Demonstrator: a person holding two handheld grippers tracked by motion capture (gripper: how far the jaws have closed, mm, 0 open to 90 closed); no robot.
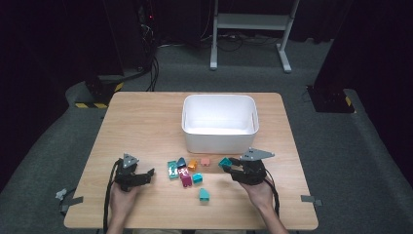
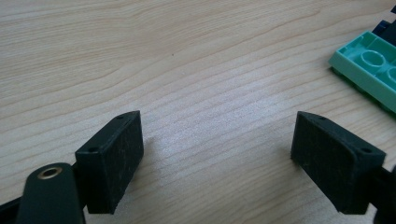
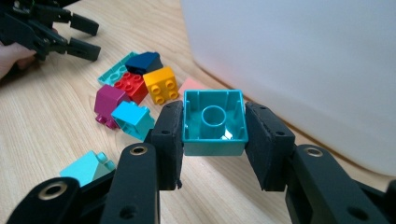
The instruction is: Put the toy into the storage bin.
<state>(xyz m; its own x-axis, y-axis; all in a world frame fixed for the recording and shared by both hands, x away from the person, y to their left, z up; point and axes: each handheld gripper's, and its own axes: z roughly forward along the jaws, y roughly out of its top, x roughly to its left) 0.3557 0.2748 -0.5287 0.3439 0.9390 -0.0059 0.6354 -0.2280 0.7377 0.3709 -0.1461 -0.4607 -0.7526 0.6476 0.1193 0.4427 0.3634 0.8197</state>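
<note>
Table: a light wooden table [image 1: 146, 122] with a visible grain stood on grey carpet; bits of grey tape were stuck at its near corners.
Room: the surroundings were dark, with a white metal stand [image 1: 251, 29] behind the table and cables on the floor at the back left.
Tub: a white plastic tub [image 1: 220, 123] with rounded corners sat at the far middle of the table, open at the top.
Left hand: it lay at the near left of the table and held the left gripper [image 1: 146, 174] low over the wood, pointing right towards the bricks.
Left jaws: they stood wide apart, with bare wood between the pads [image 2: 114, 161]; a mint flat brick [image 2: 369, 70] lay off to their right.
Right hand: it came in at the near right and held the right gripper [image 3: 214, 142] just in front of the tub, pointing left.
Right jaws: the black, rough-faced pads pressed on both sides of a teal brick [image 3: 215, 122].
Teal brick: it was square and glossy, clamped clear of the table with its hollow underside and round inner tube turned to the camera.
Loose bricks: a dark blue brick [image 3: 144, 61], a red one [image 3: 130, 86], a yellow one [image 3: 161, 84], a magenta one [image 3: 108, 103] and a light blue one [image 3: 132, 119] lay clustered between the grippers; a pale teal sloped brick [image 3: 86, 168] lay apart, nearer the person.
</note>
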